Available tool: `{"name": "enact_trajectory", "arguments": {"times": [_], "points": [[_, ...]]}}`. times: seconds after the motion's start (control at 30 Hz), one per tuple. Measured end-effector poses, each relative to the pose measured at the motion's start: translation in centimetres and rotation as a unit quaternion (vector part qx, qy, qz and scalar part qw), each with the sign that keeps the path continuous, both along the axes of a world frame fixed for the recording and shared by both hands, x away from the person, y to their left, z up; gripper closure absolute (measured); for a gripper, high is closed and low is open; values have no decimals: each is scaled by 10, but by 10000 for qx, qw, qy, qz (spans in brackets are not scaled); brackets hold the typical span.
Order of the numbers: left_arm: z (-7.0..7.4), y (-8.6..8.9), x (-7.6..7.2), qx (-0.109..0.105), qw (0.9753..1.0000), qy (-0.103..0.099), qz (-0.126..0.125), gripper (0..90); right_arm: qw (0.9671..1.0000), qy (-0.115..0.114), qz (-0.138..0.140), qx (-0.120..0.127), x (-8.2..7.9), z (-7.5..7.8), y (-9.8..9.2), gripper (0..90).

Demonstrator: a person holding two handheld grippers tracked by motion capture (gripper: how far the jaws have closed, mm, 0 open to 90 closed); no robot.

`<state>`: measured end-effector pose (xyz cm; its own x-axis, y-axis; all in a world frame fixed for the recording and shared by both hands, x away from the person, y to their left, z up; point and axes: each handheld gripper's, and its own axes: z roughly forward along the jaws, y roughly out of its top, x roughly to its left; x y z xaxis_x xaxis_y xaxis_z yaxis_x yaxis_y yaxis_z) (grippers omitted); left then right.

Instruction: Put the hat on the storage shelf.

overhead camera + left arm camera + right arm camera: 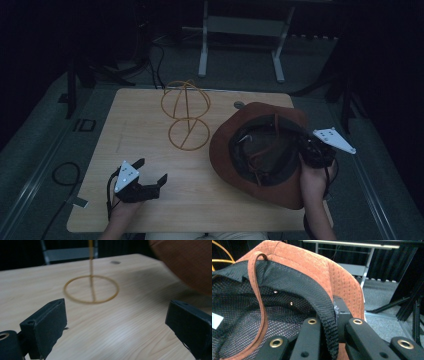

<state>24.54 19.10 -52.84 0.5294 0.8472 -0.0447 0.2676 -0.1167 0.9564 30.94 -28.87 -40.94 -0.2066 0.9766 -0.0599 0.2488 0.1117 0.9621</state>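
Note:
A brown wide-brimmed hat (235, 130) lies upside down at the table's right, its black mesh lining (242, 307) and brown chin cord (262, 150) showing. My right gripper (310, 150) is shut on the hat's inner band (329, 322) at its right side, the brim (319, 267) rising behind the jaws. A gold wire hat stand (186, 114) rises at the table's middle back, its ring base (91, 289) flat on the wood. My left gripper (150, 175) rests open near the front left, empty, pointing toward the ring base.
The light wooden table (140, 145) has bare wood between my left gripper and the stand. A small round grommet (239, 104) sits near the back edge. A white metal frame (240, 30) stands on the floor beyond, and cables lie at the left.

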Motion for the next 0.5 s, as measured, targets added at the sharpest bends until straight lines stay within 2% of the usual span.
{"name": "enact_trajectory", "arguments": {"times": [0.07,0.2,0.37,0.5], "points": [[11,-8,1,3,9999,-27,-121,54,10000,-51,-11,-45,-2,4,1,855],[38,-27,5,-141,9988,-66,-459,54,9999,-53,71,-76,-3,3,3,855],[65,-55,11,11,9969,-52,-785,60,9998,-62,87,-188,-7,-3,9,855],[77,-78,18,290,9950,-81,-954,70,9997,-34,148,-196,-9,-7,13,855]]}}
